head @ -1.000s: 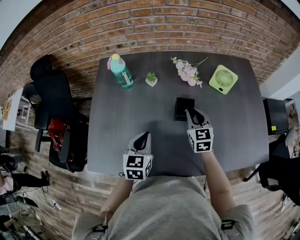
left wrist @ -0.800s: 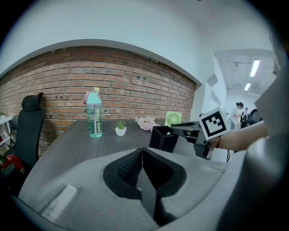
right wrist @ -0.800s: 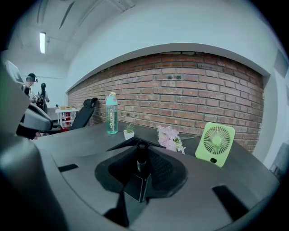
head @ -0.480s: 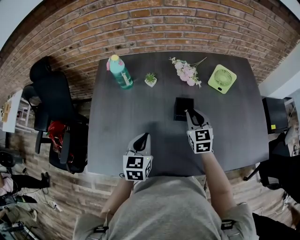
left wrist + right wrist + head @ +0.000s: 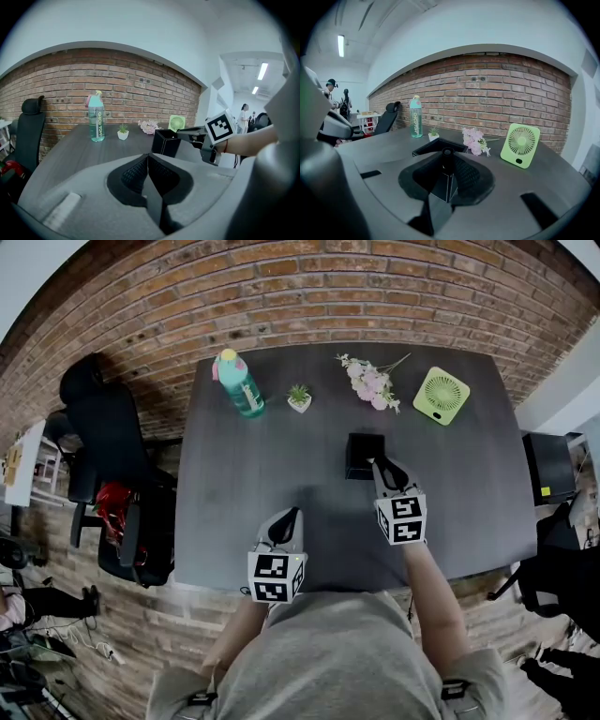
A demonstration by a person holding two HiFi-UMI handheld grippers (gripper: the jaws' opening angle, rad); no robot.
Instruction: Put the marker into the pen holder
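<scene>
Marker (image 5: 447, 153) pinched in right gripper (image 5: 446, 163) fingers, beside pen holder (image 5: 426, 148) rim; left gripper (image 5: 148, 161) fingers pressed together

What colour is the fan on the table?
Light green. The fan shows best in the right gripper view.

A red brick wall (image 5: 300, 287) runs behind the dark grey, wood-grain rectangular table (image 5: 244, 474), close to its far edge. A black high-backed office chair (image 5: 101, 423) stands at the table's left side on a floor of brownish planks (image 5: 141, 634). Above the brick, the plain white upper wall (image 5: 140, 23) curves overhead. Long white strip lights (image 5: 261, 71) glow in a side area.
</scene>
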